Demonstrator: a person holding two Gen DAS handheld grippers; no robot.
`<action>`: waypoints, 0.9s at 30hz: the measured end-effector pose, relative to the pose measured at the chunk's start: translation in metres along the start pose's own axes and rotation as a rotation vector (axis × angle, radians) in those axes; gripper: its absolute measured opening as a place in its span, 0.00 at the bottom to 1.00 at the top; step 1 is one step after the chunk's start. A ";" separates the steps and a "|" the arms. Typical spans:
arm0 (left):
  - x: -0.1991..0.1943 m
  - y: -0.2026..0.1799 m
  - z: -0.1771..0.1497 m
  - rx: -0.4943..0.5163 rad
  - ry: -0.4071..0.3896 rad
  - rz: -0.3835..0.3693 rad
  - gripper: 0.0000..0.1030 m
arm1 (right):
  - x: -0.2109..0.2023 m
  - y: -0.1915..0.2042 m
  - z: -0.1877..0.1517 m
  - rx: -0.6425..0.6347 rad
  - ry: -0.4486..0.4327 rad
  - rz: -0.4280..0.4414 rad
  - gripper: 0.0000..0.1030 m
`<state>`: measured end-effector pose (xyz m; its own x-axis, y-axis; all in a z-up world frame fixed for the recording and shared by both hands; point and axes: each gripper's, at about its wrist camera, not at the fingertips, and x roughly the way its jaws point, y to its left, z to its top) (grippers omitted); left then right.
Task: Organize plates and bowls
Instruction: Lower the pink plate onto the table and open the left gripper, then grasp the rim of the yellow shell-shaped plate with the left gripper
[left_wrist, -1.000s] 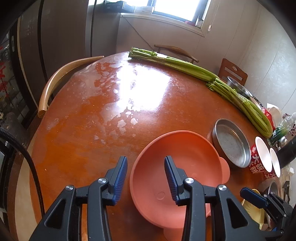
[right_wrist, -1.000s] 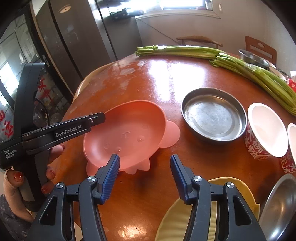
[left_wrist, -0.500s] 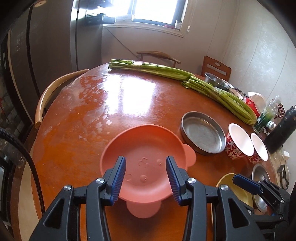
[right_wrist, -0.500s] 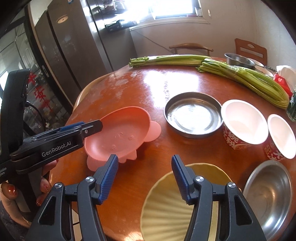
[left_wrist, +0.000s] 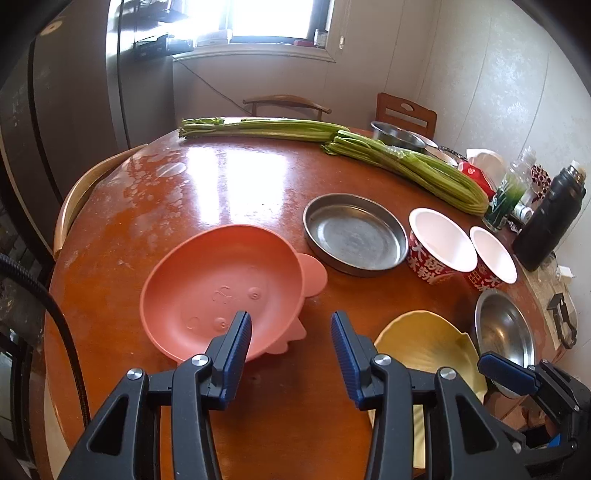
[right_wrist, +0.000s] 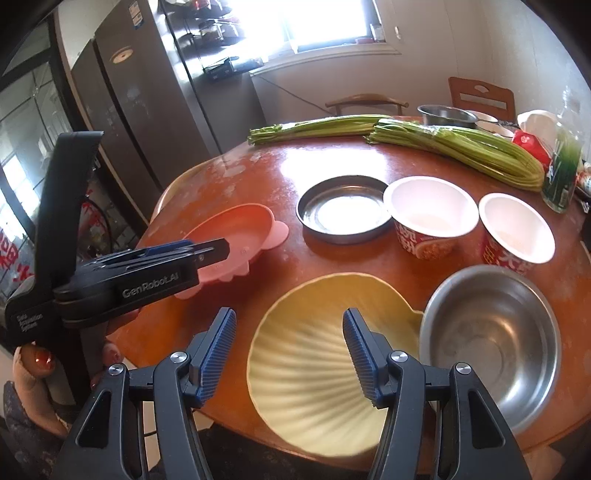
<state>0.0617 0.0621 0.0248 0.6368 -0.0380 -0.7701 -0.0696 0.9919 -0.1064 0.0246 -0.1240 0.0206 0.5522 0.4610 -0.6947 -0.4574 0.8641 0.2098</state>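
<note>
I'm seeing a glossy, streaky wooden table (left_wrist: 229, 184); a matt pink plastic plate (left_wrist: 221, 291); a dull scuffed metal pan (left_wrist: 354, 236); a shiny steel bowl (right_wrist: 491, 332); a ribbed, satin-looking yellow dish (right_wrist: 317, 362); and printed paper cups (right_wrist: 430, 218).

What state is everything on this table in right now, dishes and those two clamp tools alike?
Pink plate: upright, empty, on the table.
Yellow shell-shaped plate: empty, overhanging the table edge.
Flat steel pan: empty, upright.
Steel bowl: empty, upright.
Two noodle cups: open, upright, apparently empty.
Celery bundles: lying flat.
Left gripper: open, holding nothing.
Right gripper: open, empty, above the yellow plate.
</note>
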 end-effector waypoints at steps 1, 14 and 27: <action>0.001 -0.004 -0.002 0.004 0.003 -0.001 0.43 | -0.004 -0.002 -0.004 -0.001 -0.007 -0.004 0.60; 0.026 -0.041 -0.028 0.059 0.035 -0.019 0.44 | -0.028 -0.019 -0.049 0.009 -0.010 0.003 0.61; 0.041 -0.065 -0.033 0.110 0.058 -0.034 0.43 | -0.027 -0.035 -0.074 0.077 0.027 -0.035 0.61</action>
<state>0.0667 -0.0081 -0.0207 0.5913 -0.0759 -0.8029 0.0381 0.9971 -0.0662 -0.0258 -0.1818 -0.0185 0.5476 0.4251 -0.7207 -0.3824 0.8932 0.2363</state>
